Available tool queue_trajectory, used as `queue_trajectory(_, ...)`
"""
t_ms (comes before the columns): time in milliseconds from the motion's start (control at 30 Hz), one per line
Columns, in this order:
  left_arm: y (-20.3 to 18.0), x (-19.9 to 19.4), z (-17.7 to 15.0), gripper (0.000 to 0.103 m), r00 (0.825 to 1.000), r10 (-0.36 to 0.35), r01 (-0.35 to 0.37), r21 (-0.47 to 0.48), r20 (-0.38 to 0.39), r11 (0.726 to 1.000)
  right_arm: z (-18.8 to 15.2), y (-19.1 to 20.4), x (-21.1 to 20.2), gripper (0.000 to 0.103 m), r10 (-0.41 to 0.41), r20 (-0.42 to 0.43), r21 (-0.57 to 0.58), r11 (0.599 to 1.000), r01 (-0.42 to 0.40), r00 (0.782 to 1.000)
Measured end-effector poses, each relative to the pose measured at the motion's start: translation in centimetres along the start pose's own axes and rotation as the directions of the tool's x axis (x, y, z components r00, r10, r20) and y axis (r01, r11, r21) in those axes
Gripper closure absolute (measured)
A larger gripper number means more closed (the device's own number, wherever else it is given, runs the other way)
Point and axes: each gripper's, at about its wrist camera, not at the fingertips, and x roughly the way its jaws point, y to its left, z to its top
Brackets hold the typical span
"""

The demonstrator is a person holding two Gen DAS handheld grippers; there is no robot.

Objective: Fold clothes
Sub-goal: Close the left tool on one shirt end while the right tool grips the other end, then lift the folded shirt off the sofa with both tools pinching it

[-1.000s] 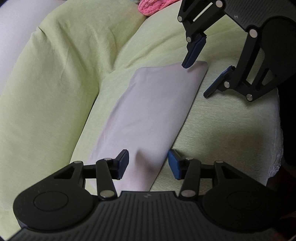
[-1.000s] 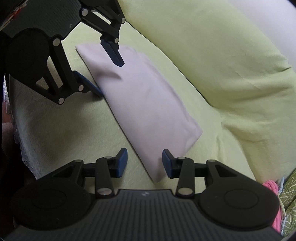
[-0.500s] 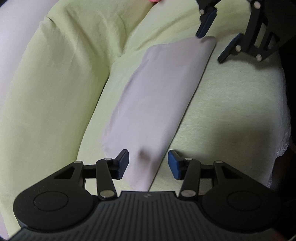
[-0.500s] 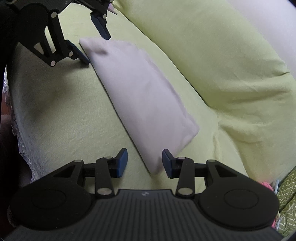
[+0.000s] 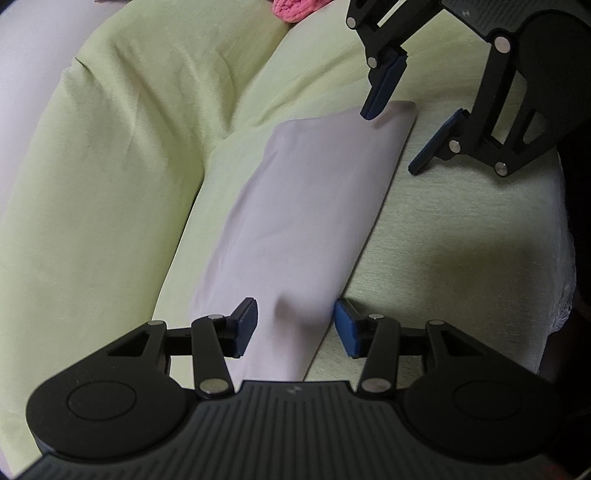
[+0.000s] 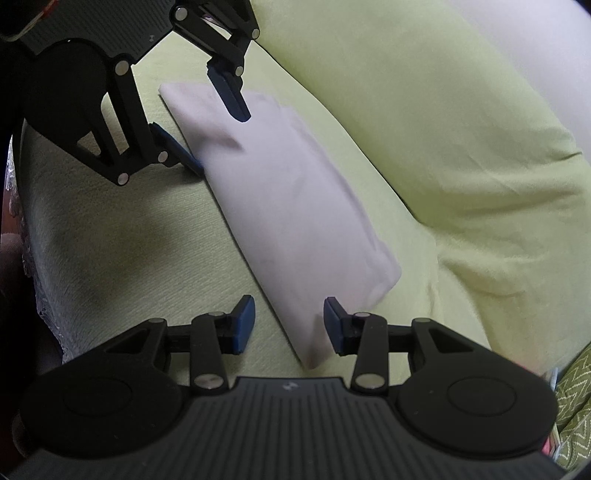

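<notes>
The left gripper (image 5: 294, 328) stands with its 2 blue pads spread apart, straddling the near end of the folded pale lilac garment (image 5: 303, 206). The right pad sits at the garment's long edge and the left pad over its surface; neither pad pinches the cloth, so this gripper is released.

The garment lies flat on the light green sofa seat (image 5: 443, 258) as a long, narrow rectangle. Its long axis runs from 1 gripper straight to the other, roughly along the line where the seat meets the green back cushion (image 5: 92, 166). The far long edge lies close to that cushion.

The right gripper (image 6: 289, 325) is likewise released, pads spread, with the opposite corner of the garment between them. In the left wrist view this gripper (image 5: 395, 140) hovers at the far end, 1 pad over the corner and 1 pad off the edge above the seat.

Each gripper is nearest its own end. The lie fits both a strip awaiting a crosswise fold and a finished bundle just set down.

Beyond the cushion, a pink knitted item (image 5: 295, 7) rests at the top edge. No container is visible.
</notes>
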Motion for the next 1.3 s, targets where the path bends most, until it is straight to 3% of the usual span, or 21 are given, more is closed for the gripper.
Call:
queue_trajectory(100, -0.1, 0.0, 0.1, 0.05, 1.0, 0.0, 0.0, -0.001, 0.001, 1.0, 0.2, 0.4, -0.3, 0.067, -0.003, 0.002, -0.009, 1.0, 0.003, 1.0)
queue_trajectory(200, 1.6, 0.7, -2.2, 0.05, 0.999, -0.016, 0.015, 0.024, 0.031, 1.0, 0.5, 0.7, -0.4, 0.067, 0.005, 0.013, -0.013, 1.0, -0.004, 1.0)
queue_trajectory(567, 1.6, 2.3, -2.1, 0.051, 0.992, -0.026, 0.018, 0.06, 0.126, 0.998, 1.4, 1.8, 0.4, 0.067, 0.03, 0.123, -0.159, 0.987, -0.011, 0.992)
queue_trajectory(867, 2.0, 3.4, -2.8, 0.048, 0.985, 0.012, -0.03, 0.103, 0.173, 0.994, 1.4, 2.5, 1.2, 0.067, -0.008, 0.187, -0.261, 0.964, 0.057, 0.982)
queue_trajectory(1133, 2.8, 4.9, -5.4, 0.049, 0.984, 0.137, -0.154, 0.164, 0.114, 0.974, -0.1, 3.2, 1.4, 0.068, -0.117, 0.181, -0.297, 0.94, 0.168, 0.976)
queue_trajectory(1300, 1.6, 5.6, -3.6, 0.052, 0.976, 0.162, -0.189, 0.199, 0.145, 0.962, 1.3, 4.2, 2.0, 0.071, -0.137, 0.191, -0.328, 0.924, 0.195, 0.972)
